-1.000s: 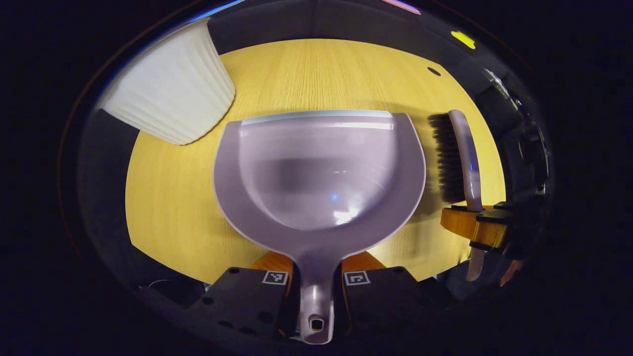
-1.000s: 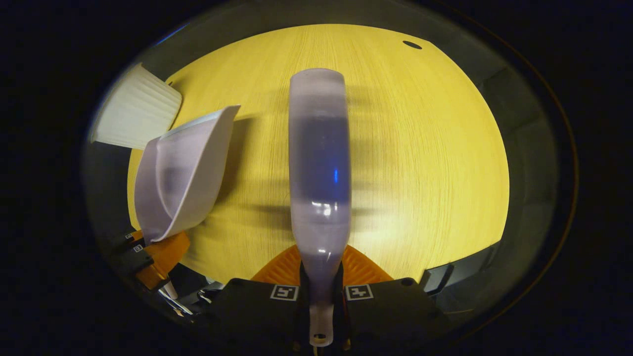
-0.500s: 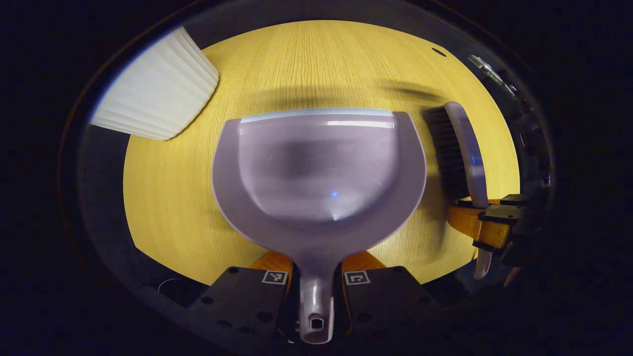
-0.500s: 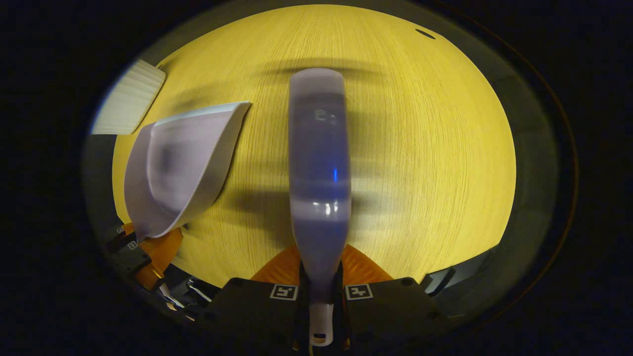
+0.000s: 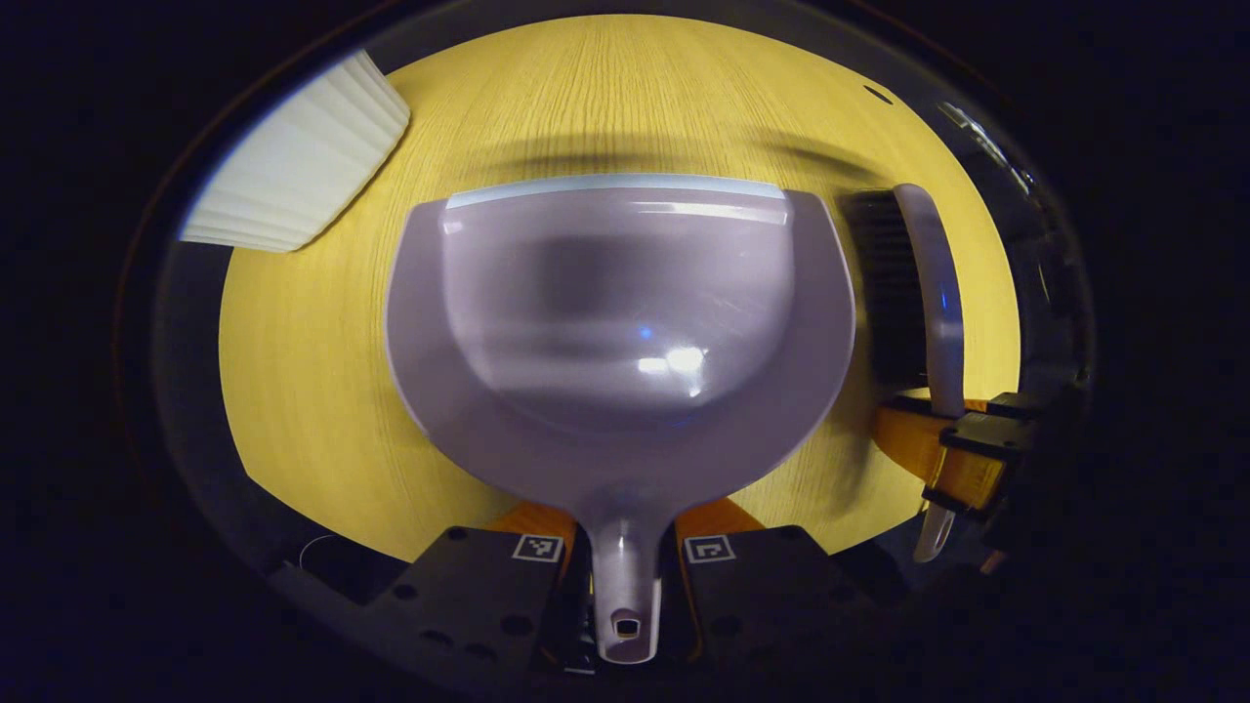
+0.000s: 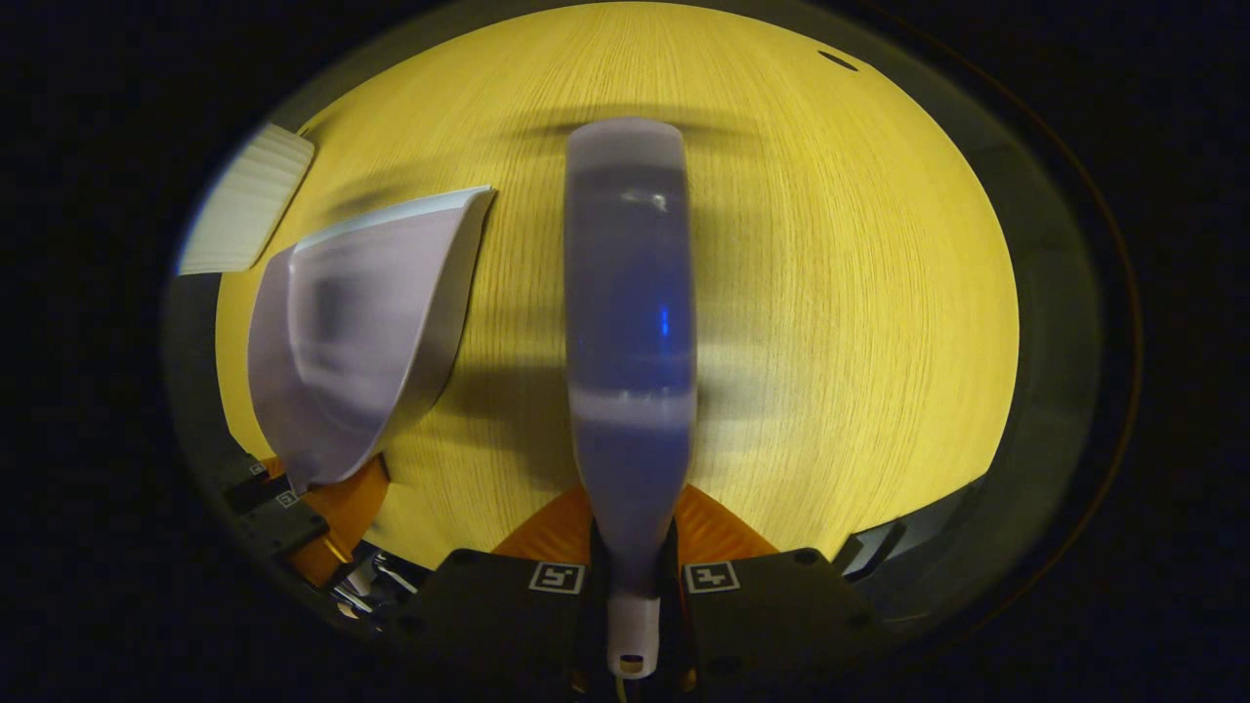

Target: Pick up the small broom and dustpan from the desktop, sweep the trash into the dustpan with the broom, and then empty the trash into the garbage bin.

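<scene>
Both tools grip handles — my left tool (image 5: 625,571) clamps the dustpan (image 5: 620,322), my right tool (image 6: 633,586) the broom (image 6: 630,322). Broom waits beside the dustpan's mouth, ready to sweep — no trash visible.

Two gripper-mounted fisheyes, both angled down at the wooden desktop (image 5: 322,391) from close range.

Left gripper view looks forward over its jaws, the dustpan (image 5: 620,322) right ahead. Right gripper view looks along the broom (image 6: 630,322) between its jaws. Shared ground: desktop, dustpan (image 6: 352,332), broom (image 5: 928,293), and the white ribbed bin (image 5: 293,166), probably the same at far left (image 6: 244,200).
</scene>
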`<state>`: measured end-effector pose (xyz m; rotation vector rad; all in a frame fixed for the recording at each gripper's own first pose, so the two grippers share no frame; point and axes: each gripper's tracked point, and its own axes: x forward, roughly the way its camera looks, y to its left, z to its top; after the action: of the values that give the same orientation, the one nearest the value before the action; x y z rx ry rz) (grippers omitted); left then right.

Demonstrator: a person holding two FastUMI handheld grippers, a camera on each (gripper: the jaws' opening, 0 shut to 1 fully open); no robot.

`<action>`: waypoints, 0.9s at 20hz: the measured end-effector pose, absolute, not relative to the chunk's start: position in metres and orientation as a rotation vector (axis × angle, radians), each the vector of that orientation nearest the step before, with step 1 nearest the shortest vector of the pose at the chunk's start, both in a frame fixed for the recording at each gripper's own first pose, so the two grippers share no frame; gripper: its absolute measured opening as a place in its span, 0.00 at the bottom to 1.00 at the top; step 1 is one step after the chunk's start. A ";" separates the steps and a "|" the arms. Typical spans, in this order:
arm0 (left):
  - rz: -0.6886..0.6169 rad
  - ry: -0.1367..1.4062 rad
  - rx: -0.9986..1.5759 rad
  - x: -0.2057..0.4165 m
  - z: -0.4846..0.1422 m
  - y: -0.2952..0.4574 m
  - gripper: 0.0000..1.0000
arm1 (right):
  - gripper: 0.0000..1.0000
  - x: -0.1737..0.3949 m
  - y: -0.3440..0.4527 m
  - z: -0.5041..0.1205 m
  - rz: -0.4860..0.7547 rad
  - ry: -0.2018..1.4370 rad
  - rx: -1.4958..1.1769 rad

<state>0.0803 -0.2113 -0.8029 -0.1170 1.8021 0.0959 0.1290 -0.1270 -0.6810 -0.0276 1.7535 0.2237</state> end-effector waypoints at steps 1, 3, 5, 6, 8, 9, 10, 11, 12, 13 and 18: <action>0.087 1.817 -0.117 0.078 -0.801 -0.212 0.30 | 0.24 0.129 -0.128 -0.681 0.229 1.758 -0.030; 0.066 1.830 -0.136 0.076 -0.801 -0.217 0.33 | 0.25 0.129 -0.129 -0.679 0.226 1.764 -0.034; 0.069 1.850 -0.145 0.072 -0.802 -0.218 0.46 | 0.26 0.128 -0.129 -0.680 0.217 1.771 -0.034; 0.064 1.860 -0.150 0.071 -0.800 -0.219 0.57 | 0.26 0.128 -0.130 -0.679 0.215 1.774 -0.037; 0.060 1.863 -0.144 0.070 -0.799 -0.220 0.69 | 0.28 0.127 -0.131 -0.678 0.220 1.775 -0.044; 0.048 1.877 -0.145 0.068 -0.798 -0.221 0.72 | 0.28 0.127 -0.131 -0.677 0.225 1.773 -0.050; 0.027 1.903 -0.154 0.063 -0.796 -0.225 0.76 | 0.32 0.125 -0.131 -0.674 0.226 1.771 -0.048; 0.012 1.923 -0.157 0.058 -0.795 -0.227 0.76 | 0.44 0.125 -0.131 -0.672 0.227 1.766 -0.046; 0.005 1.928 -0.153 0.057 -0.794 -0.227 0.84 | 0.49 0.125 -0.132 -0.669 0.227 1.760 -0.049; 0.007 1.918 -0.142 0.058 -0.794 -0.226 0.84 | 0.71 0.125 -0.132 -0.666 0.229 1.756 -0.047; 0.011 1.864 -0.057 0.066 -0.776 -0.219 0.84 | 0.94 0.131 -0.135 -0.651 0.220 1.726 -0.013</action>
<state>0.0655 -0.2190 -0.7761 -0.0571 1.8635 0.0111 0.1305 -0.1353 -0.6512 -0.0134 1.7258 0.2198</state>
